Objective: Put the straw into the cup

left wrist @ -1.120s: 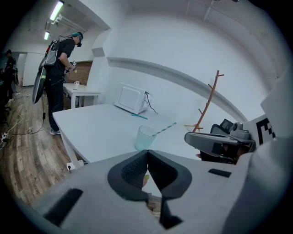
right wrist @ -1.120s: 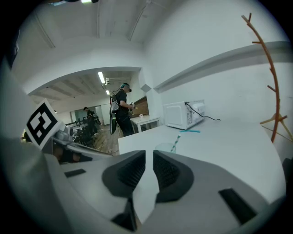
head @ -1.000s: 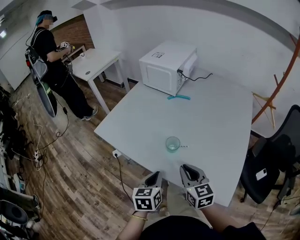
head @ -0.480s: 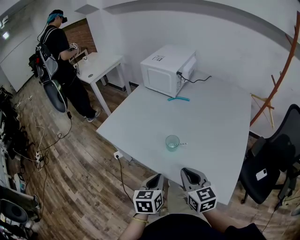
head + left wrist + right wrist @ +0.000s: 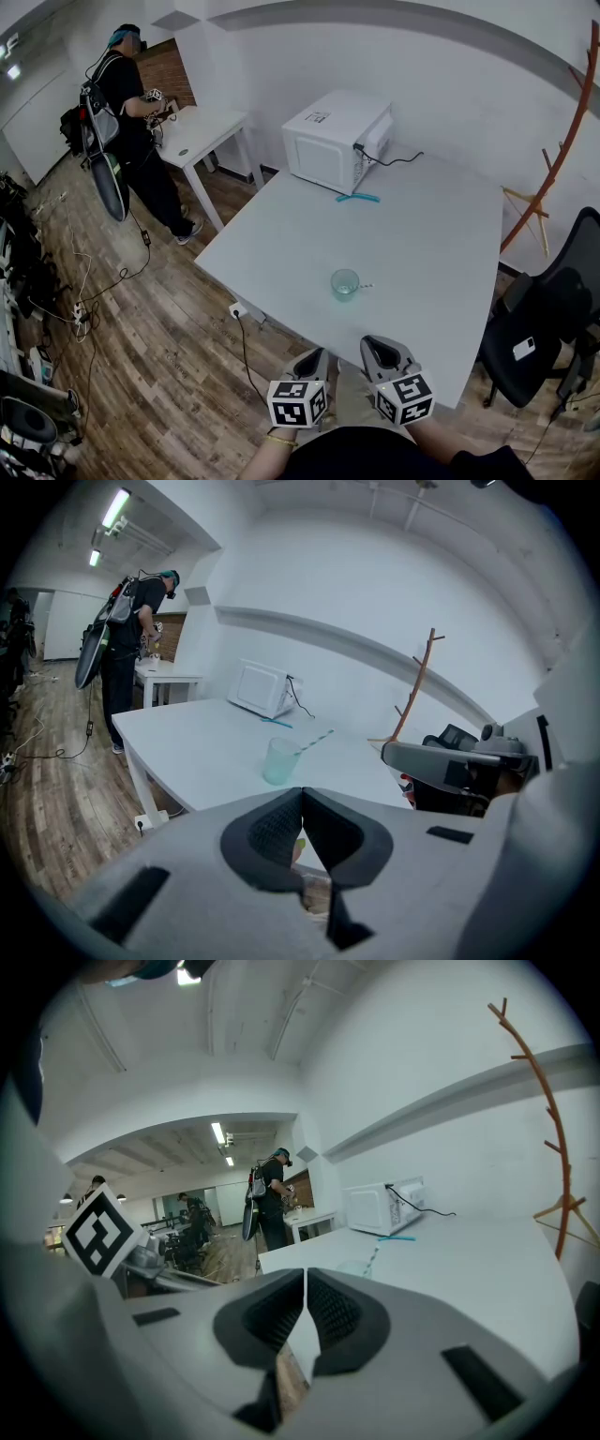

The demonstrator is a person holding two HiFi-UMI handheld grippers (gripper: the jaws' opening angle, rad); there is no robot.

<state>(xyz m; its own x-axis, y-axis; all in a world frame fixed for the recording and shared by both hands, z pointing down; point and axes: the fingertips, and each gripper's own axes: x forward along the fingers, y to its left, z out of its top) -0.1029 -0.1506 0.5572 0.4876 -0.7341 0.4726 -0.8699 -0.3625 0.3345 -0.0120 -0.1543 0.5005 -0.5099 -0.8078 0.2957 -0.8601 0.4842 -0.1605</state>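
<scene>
I see the white desk (image 5: 422, 234) filling most of the head view. A white microwave (image 5: 336, 139) stands at its far edge with the door closed, and a teal strip (image 5: 359, 197) lies just in front of it.

Both grippers hang side by side by the desk's near edge, well apart from the cup. The left gripper (image 5: 308, 356) has its fingers (image 5: 272, 832) pressed together with nothing between them. The right gripper (image 5: 379, 345) is the same, its fingers closed tip to tip and empty.

The cup (image 5: 345, 284), pale green and see-through, stands upright on the near half of the desk, between me and the microwave. The straw (image 5: 363, 286) is in it. Its lower end sits inside the cup and its upper end leans over the rim toward my right. I can't tell whether the cup holds anything else.
</scene>
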